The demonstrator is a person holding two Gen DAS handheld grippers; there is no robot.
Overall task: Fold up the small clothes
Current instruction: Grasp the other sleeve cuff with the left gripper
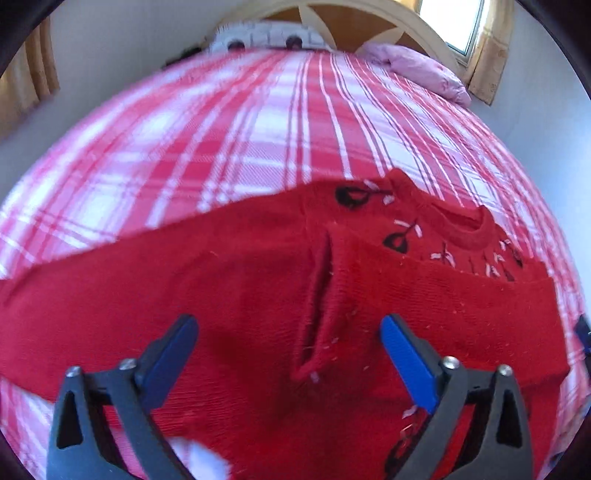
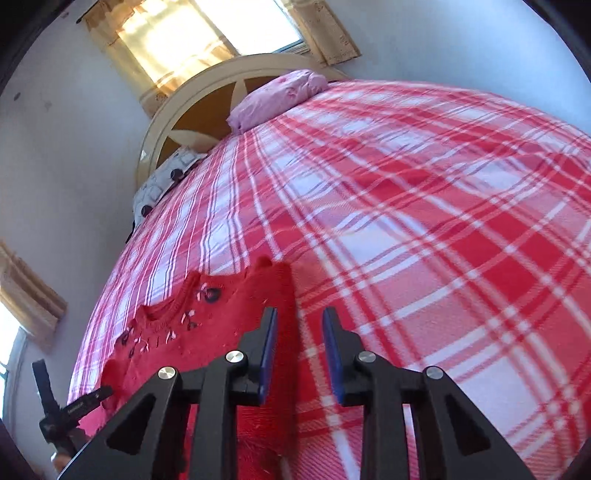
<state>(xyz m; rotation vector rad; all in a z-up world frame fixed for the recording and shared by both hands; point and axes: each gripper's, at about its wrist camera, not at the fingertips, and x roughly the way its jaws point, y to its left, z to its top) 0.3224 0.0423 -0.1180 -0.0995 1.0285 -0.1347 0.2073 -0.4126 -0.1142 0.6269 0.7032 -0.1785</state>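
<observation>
A small red knitted sweater (image 1: pixel 229 295) with black and white embroidery near its neck lies on a bed with a red and white plaid cover (image 1: pixel 258 122); part of it is folded over, with a ridge down the middle. My left gripper (image 1: pixel 290 334) is open wide just above the sweater, empty. In the right wrist view the sweater (image 2: pixel 221 332) lies at the lower left. My right gripper (image 2: pixel 300 325) is open with a narrow gap, at the sweater's right edge above the plaid cover (image 2: pixel 443 221), holding nothing. The left gripper (image 2: pixel 70 406) shows at the far left there.
A pink pillow (image 1: pixel 417 70) and a patterned white pillow (image 1: pixel 266 38) lie at the head of the bed against a cream and wood headboard (image 2: pixel 184 110). Windows with curtains (image 2: pixel 207 33) and grey walls surround the bed.
</observation>
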